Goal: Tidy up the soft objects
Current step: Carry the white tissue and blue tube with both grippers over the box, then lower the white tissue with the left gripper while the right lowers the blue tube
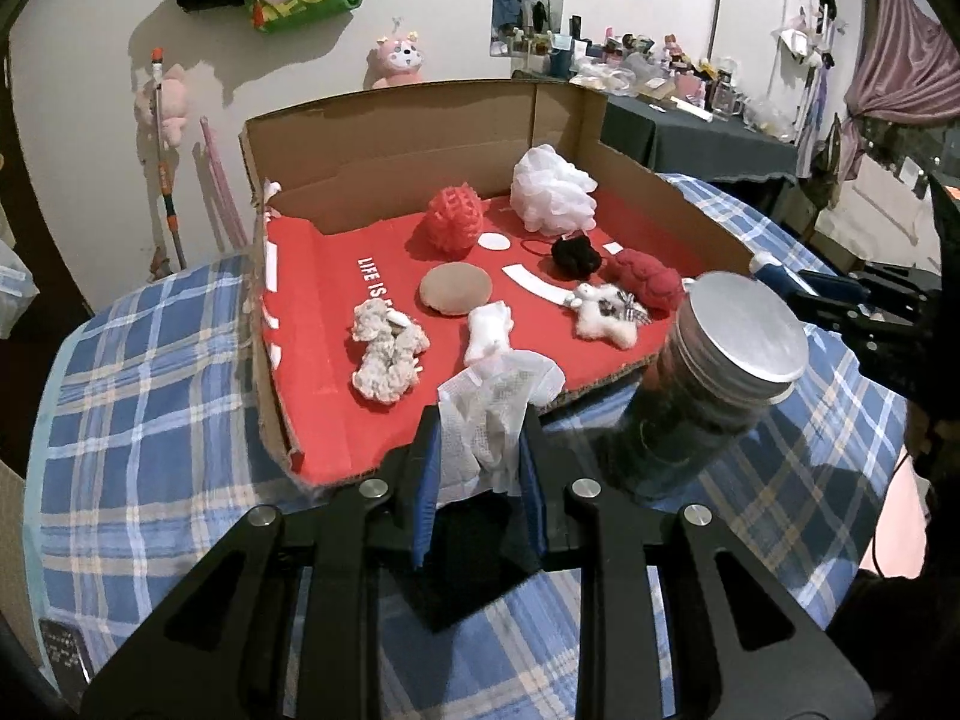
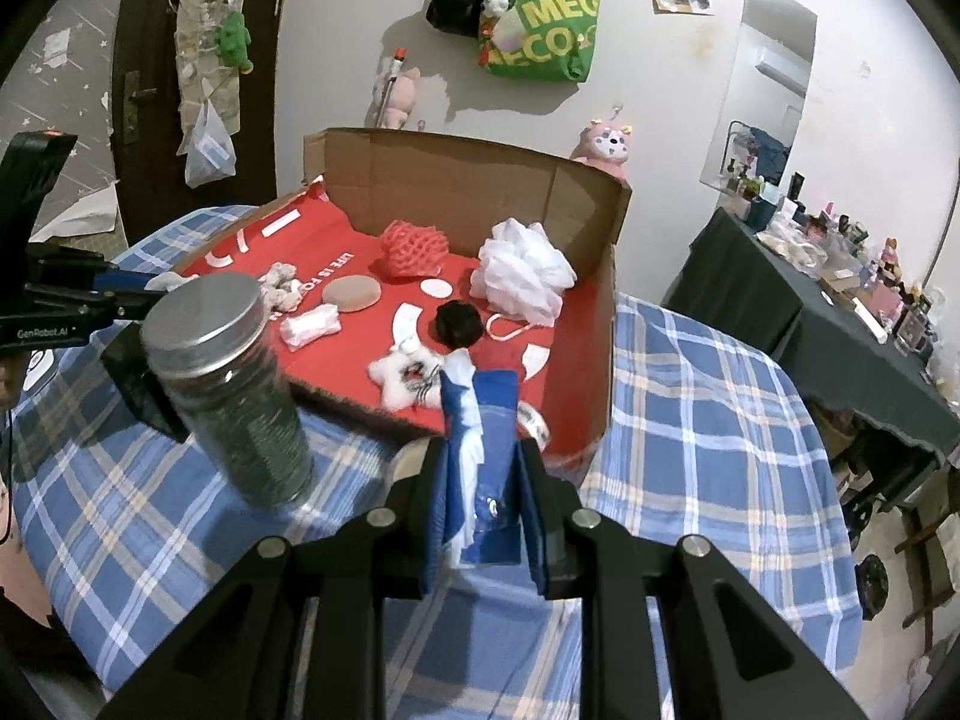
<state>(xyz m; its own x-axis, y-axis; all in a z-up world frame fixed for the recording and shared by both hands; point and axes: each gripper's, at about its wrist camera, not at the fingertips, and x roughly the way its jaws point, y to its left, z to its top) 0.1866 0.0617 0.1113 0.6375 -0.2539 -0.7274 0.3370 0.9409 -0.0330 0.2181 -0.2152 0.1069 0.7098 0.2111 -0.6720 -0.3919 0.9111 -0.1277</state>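
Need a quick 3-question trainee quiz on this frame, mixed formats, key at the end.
1. True or false: the left tool is empty.
2. Which sits nearest the back corner of the cardboard box? A) black pom-pom B) white mesh pouf C) tan round sponge
3. Fill in: the clear jar standing on the plaid tablecloth has a ____ lid.

Key:
1. False; it grips a white gauzy cloth.
2. B
3. metal (silver)
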